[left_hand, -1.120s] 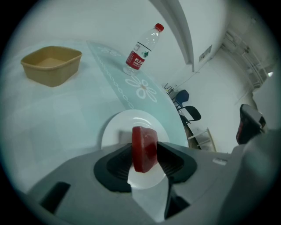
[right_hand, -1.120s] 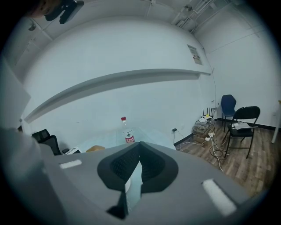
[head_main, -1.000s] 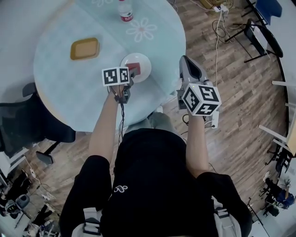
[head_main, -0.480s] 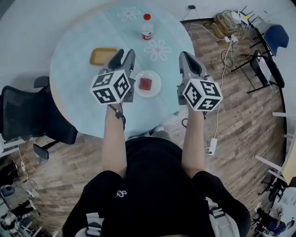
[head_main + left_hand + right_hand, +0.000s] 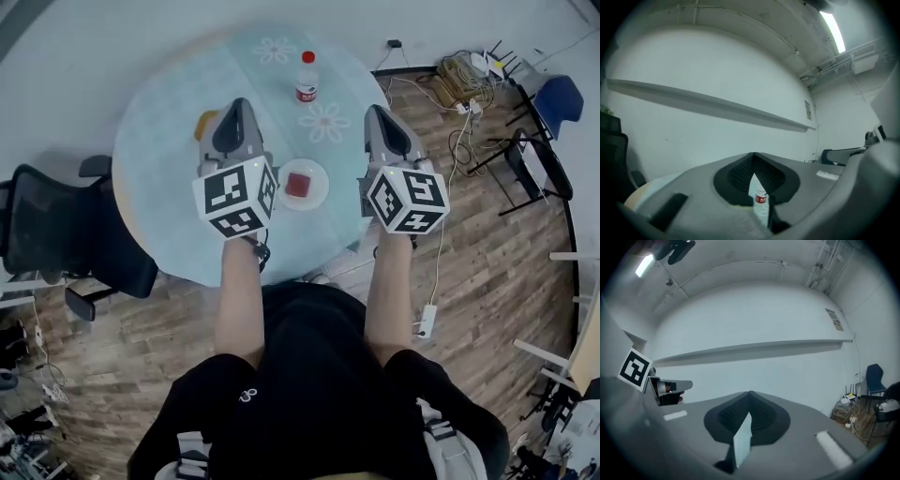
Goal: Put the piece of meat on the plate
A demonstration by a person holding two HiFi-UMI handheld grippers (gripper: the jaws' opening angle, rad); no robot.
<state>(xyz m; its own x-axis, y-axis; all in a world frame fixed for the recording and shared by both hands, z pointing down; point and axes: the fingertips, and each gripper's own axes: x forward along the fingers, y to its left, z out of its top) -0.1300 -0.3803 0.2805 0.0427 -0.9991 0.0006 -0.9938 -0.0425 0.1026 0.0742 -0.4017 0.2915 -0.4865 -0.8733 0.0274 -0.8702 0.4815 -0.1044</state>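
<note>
Above table, left gripper (image 5: 238,105) raised, empty, pressed together, right gripper (image 5: 373,112) closed, meat (image 5: 298,184) on plate (image 5: 320,193).

Meat (image 5: 298,184) on plate (image 5: 322,193), near front edge of table (image 5: 159,178). Left gripper (image 5: 239,107) just left of plate, right gripper (image 5: 376,112) to plate's right, at table's right edge. Bottle (image 5: 306,77) behind plate, toward table's far side. Dish (image 5: 203,122) left of bottle, partly behind left gripper. Chair (image 5: 56,234) left of table.
</note>
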